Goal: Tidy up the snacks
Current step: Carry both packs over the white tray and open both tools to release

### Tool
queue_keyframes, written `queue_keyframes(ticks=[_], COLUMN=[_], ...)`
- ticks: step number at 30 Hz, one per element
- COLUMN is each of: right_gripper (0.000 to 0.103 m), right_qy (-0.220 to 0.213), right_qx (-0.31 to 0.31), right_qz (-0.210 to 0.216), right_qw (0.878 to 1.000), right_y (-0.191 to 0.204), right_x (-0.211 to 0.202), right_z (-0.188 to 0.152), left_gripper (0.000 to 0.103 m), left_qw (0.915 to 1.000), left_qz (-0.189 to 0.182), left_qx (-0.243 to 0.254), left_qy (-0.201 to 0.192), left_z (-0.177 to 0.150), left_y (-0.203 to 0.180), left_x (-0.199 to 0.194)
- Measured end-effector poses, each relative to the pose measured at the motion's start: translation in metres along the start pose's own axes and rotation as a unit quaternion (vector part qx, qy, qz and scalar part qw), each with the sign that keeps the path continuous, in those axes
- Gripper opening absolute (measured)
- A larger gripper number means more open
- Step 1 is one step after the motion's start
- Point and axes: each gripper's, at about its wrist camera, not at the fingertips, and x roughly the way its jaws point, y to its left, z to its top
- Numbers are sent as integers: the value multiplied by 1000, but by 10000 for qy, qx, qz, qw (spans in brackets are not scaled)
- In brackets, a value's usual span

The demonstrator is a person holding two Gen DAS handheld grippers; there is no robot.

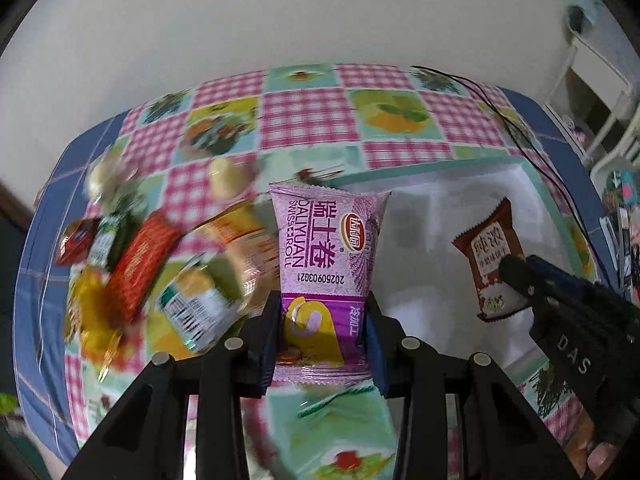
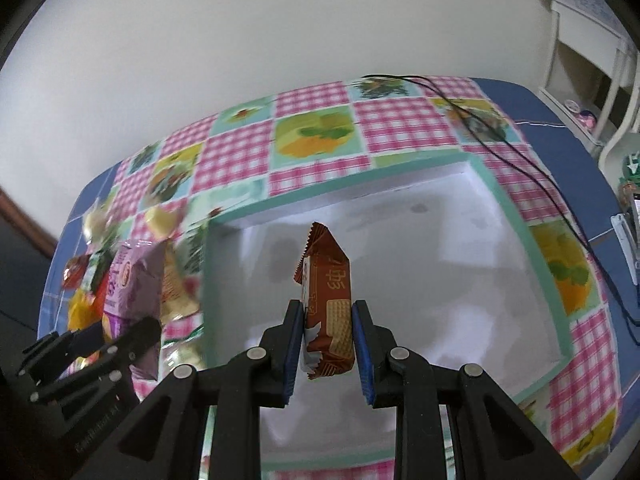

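Note:
My left gripper (image 1: 324, 320) is shut on a purple Swiss roll packet (image 1: 326, 256) and holds it upright above the table, at the left edge of the white box (image 1: 440, 216). My right gripper (image 2: 328, 332) is shut on a brown wafer packet (image 2: 330, 300) and holds it over the inside of the white box (image 2: 440, 280) with the mint-green rim. In the left wrist view the right gripper (image 1: 516, 280) and its wafer packet (image 1: 492, 256) show at the right. In the right wrist view the left gripper (image 2: 116, 336) and the purple packet (image 2: 128, 280) show at the left.
A blurred pile of loose snacks (image 1: 132, 264) lies on the checked tablecloth (image 1: 304, 116) left of the box; the pile also shows in the right wrist view (image 2: 92, 280). A black cable (image 2: 520, 152) runs over the far right of the table. White furniture (image 2: 592, 52) stands to the right.

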Motion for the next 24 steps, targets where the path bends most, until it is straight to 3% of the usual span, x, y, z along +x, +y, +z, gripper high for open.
queue_keyframes(ticks=[8,16,18,20,24], right_gripper=[27,26,27,27,28], right_qy=[-7,-84,-99,-56,28], right_qx=[191,311,351,389,279], right_qz=[-219,-296,-383,-427,-577], right_qw=[9996,9990,9986,9983,9979], right_y=[-29,-47,-51,-55,-52], right_x=[18,26,25,25,23], right_z=[19,31,32,31,29], left_gripper=[39,41,45,58,65], left_qw=[9992,9989,9990,9991,9990], left_qz=[13,-23,-21,-32,91], left_qx=[406,456,425,404,389], left_qy=[33,124,141,156,203], left_z=[20,31,31,31,30], left_y=[-41,-48,-46,-45,-41], left_x=[27,46,45,42,36])
